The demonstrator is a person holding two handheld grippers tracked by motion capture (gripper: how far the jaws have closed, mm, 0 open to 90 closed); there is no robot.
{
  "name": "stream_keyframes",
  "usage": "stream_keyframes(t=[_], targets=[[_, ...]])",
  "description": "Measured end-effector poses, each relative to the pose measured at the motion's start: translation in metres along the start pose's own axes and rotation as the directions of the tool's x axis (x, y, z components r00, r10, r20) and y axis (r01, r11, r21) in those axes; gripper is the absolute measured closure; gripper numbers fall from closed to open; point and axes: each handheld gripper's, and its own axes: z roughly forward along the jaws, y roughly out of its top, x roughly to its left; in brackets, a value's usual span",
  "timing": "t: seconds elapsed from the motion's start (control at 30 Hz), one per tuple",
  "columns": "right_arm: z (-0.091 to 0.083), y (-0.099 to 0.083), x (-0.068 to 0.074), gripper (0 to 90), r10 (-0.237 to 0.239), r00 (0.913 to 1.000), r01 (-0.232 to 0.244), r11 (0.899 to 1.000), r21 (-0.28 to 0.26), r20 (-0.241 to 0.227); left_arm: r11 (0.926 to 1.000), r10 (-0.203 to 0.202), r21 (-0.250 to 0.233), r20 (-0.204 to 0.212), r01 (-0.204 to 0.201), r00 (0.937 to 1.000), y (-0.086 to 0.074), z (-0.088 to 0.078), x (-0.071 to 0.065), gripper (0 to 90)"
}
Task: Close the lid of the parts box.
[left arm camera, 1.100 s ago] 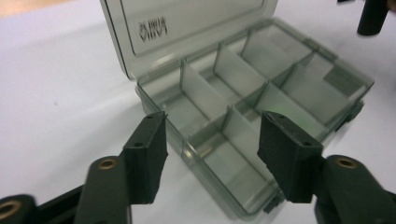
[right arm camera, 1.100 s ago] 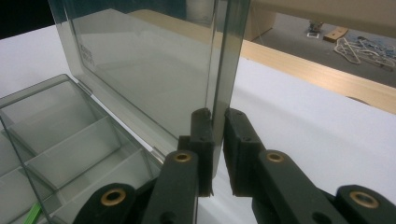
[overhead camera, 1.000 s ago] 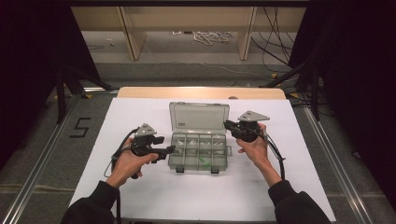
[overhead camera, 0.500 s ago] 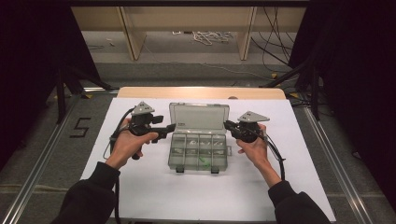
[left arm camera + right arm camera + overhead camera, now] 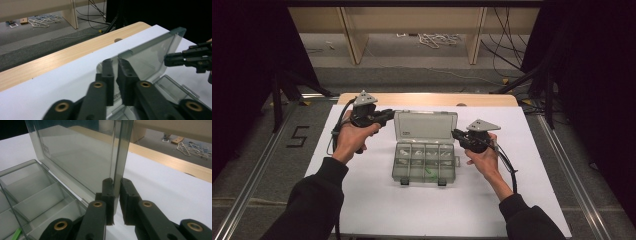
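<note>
1. A clear plastic compartment box (image 5: 424,162) is seen near the middle of the white table top (image 5: 362,200), with its lid (image 5: 426,127) raised upright at the far side.
2. The left gripper (image 5: 388,115) is held at the lid's left edge in the high view. In the left gripper view its jaws have just been closing and are now drawn narrow, with the lid's edge (image 5: 140,56) caught between the pads.
3. The right gripper (image 5: 455,133) is held at the lid's right edge. In the right gripper view its jaws are seen clamped narrow on the lid's side wall (image 5: 120,152).
4. In the left gripper view the right gripper (image 5: 172,59) is seen farther off, at the lid's other side.
5. The box's tray is divided into small compartments (image 5: 35,195); a small green piece (image 5: 429,173) is seen in a near compartment, and pale small parts in the far row cannot be identified.
6. The box's two front latches (image 5: 421,182) are seen hanging unfastened at the near edge.
</note>
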Motion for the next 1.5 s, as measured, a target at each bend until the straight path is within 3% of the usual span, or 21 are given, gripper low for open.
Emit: stream_keyframes(t=[0.17,0.3,0.73,0.77,1.2,1.3,1.5], targets=[[0.0,0.0,0.0,83.0,-0.001,1.0,0.001,1.0,-0.002,-0.002,1.0,0.003,0.006,-0.03,-0.003,0.9996,0.009,0.009,0.004,89.8],[0.0,0.0,0.001,83.0,-0.005,1.0,0.005,1.0,-0.005,0.004,0.9989,-0.046,-0.005,-0.023,0.046,0.9987,0.017,0.018,0.005,90.0],[-0.002,-0.001,0.002,83.0,-0.012,0.9999,0.012,1.0,-0.001,0.008,0.9974,0.008,0.072,-0.073,-0.003,0.9973,0.023,0.044,0.004,90.0],[0.0,-0.001,0.002,83.0,-0.012,0.9999,0.012,1.0,-0.023,0.005,0.9969,0.01,0.078,-0.075,-0.005,0.9971,0.022,0.045,0.003,90.0],[-0.003,0.002,0.005,81.7,-0.03,0.9994,0.029,0.999,0.012,0.02,0.9935,0.025,0.112,-0.041,-0.02,0.9989,0.018,0.045,-0.003,89.9],[-0.005,0.003,0.006,77.0,-0.027,0.999,0.027,1.0,0.016,0.034,0.994,0.015,0.109,-0.028,-0.012,0.9995,0.016,0.042,-0.005,89.9],[-0.024,0.011,0.012,53.5,-0.001,0.999,0.001,1.0,0.003,0.044,0.9925,0.037,0.117,0.011,-0.038,0.9993,0.006,0.032,-0.011,89.9]])
